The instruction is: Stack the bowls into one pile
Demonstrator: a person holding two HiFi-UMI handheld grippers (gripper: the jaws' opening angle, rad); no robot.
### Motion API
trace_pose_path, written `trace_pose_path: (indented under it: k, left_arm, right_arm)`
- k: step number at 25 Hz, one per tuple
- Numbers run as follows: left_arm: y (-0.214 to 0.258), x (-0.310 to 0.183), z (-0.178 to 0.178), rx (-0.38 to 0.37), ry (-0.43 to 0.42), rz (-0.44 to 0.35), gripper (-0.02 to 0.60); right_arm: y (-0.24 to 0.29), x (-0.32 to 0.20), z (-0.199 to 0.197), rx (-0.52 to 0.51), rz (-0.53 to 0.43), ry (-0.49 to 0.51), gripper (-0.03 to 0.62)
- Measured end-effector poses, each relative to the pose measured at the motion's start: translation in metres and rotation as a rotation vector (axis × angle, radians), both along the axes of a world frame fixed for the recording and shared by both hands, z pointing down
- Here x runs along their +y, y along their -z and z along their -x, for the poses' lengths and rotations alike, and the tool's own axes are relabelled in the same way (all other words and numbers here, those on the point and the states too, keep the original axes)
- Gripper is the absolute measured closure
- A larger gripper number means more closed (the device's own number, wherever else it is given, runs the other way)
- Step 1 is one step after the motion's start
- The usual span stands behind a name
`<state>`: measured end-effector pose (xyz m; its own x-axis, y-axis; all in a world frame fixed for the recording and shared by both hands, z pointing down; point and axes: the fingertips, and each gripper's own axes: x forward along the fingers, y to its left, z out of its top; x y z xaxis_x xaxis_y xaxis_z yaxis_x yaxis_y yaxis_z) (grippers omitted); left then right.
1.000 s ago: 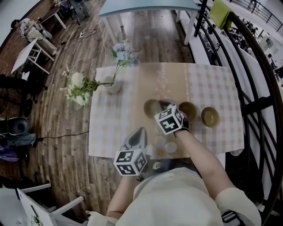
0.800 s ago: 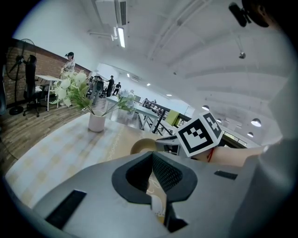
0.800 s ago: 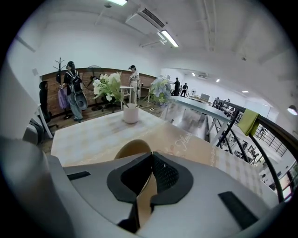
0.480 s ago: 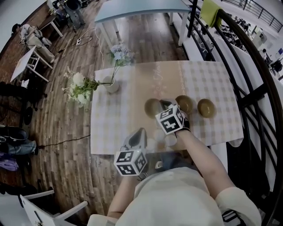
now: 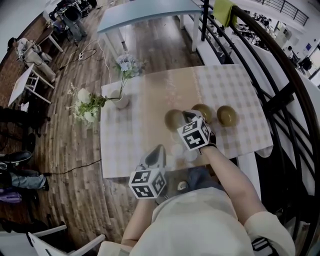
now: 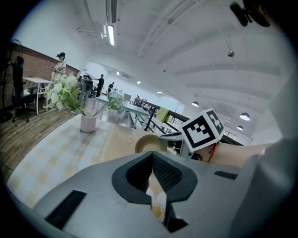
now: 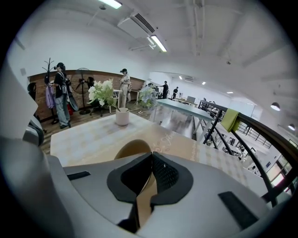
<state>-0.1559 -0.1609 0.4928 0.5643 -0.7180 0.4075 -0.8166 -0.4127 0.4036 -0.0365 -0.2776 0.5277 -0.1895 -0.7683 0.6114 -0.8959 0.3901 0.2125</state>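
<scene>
Three brown bowls stand apart in a row on the checked tablecloth [image 5: 125,145]: the left bowl [image 5: 173,119], the middle bowl [image 5: 202,111] and the right bowl [image 5: 226,115]. My right gripper [image 5: 186,118] hovers between the left and middle bowls, shut, with nothing in its jaws. In the right gripper view, the left bowl [image 7: 132,148] shows just beyond the shut jaws. My left gripper [image 5: 159,149] is shut and empty near the table's front edge. From it I see the left bowl [image 6: 148,142] and the right gripper's marker cube [image 6: 203,129].
A white vase [image 5: 120,99] with flowers [image 5: 85,105] stands at the table's left side. Two small pale round things [image 5: 184,153] lie near the front edge. A black railing [image 5: 282,95] runs along the right. A blue-topped table [image 5: 145,10] stands beyond.
Both grippers have lifted slightly and drawn a little toward the person, so the right one hides less of the middle bowl. The bowls stay in their places.
</scene>
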Motion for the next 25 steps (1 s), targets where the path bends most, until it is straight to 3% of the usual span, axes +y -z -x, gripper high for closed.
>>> trace_pose_path:
  k: [11,25]
  left_arm:
    - [0.006,-0.020,-0.042,-0.003,-0.050,-0.009,0.578]
    - [0.008,-0.041,-0.098,-0.015,-0.008,0.010,0.578]
  right_arm:
    - [0.013,-0.008,-0.055,0.006,-0.011,-0.054,0.589]
    - [0.000,-0.024,-0.107,0.003,0.042,-0.013,0.589]
